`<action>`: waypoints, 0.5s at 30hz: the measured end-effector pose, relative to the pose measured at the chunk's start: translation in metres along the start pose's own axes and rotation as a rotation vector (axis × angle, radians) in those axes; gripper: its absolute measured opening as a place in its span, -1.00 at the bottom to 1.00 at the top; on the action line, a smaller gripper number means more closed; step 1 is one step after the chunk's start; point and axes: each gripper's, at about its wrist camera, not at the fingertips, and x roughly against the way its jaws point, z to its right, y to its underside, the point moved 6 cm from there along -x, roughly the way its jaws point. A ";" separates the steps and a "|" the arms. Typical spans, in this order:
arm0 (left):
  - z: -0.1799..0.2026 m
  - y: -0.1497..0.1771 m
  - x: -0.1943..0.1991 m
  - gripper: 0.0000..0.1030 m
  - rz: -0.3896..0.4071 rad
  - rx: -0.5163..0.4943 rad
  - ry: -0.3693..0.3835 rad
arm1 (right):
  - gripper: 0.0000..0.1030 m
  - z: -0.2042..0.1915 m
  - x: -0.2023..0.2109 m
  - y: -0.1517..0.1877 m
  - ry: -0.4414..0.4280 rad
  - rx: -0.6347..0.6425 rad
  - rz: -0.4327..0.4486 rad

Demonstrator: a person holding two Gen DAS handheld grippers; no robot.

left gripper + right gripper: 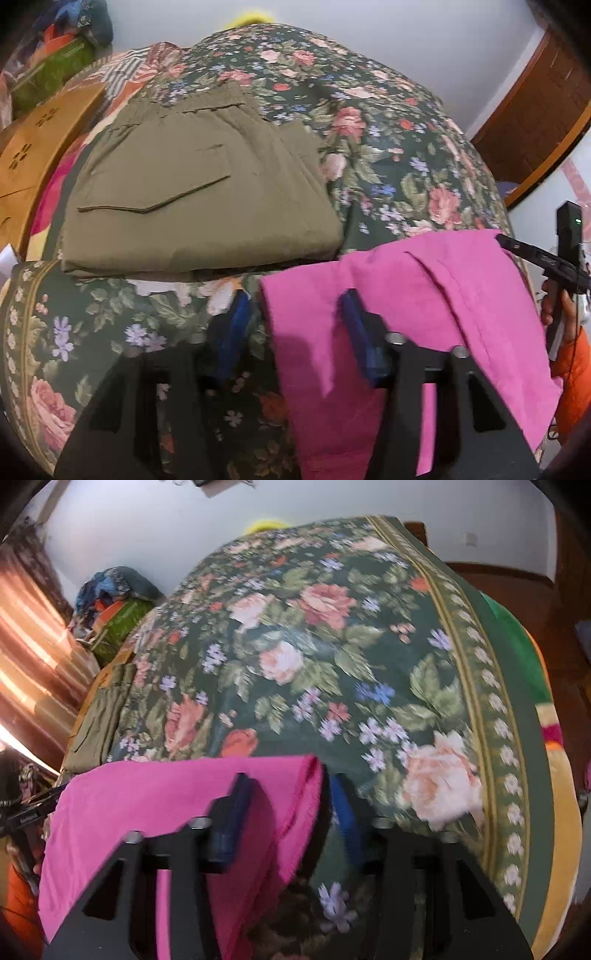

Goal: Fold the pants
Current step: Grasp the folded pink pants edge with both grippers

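Pink pants [424,306] hang folded over the near edge of the floral bed [388,155]; they also show in the right wrist view [177,805]. My left gripper [295,321] is open, its right finger lying on the pink cloth's left edge, its left finger over the bedspread. My right gripper [291,812] is open, its left finger on the pink cloth near its right edge, its right finger beyond the edge. The right gripper also shows at the pants' far corner in the left wrist view [535,258]. Folded olive pants [199,195] lie on the bed beyond.
A wooden headboard [33,155] stands left of the olive pants. A pile of clothes and a green box [118,605] sit at the bed's far corner. A brown wooden door [532,122] is at the right. Copper curtains [33,657] hang left.
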 end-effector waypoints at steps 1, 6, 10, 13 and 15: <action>0.004 0.000 0.002 -0.36 0.008 -0.011 0.003 | -0.78 -0.003 -0.001 0.000 -0.010 0.008 -0.005; 0.017 0.001 0.012 -0.83 0.070 -0.107 -0.115 | -0.89 -0.006 0.000 -0.003 0.028 0.059 0.041; 0.008 0.003 0.009 -0.91 0.061 -0.100 -0.136 | -0.92 -0.008 0.001 -0.012 0.077 0.106 0.082; 0.004 0.003 0.010 -0.91 0.061 -0.079 -0.128 | -0.93 -0.008 -0.003 -0.017 0.105 0.130 0.082; 0.002 0.002 0.013 -0.91 0.071 -0.079 -0.137 | -0.93 -0.008 -0.004 -0.019 0.097 0.123 0.076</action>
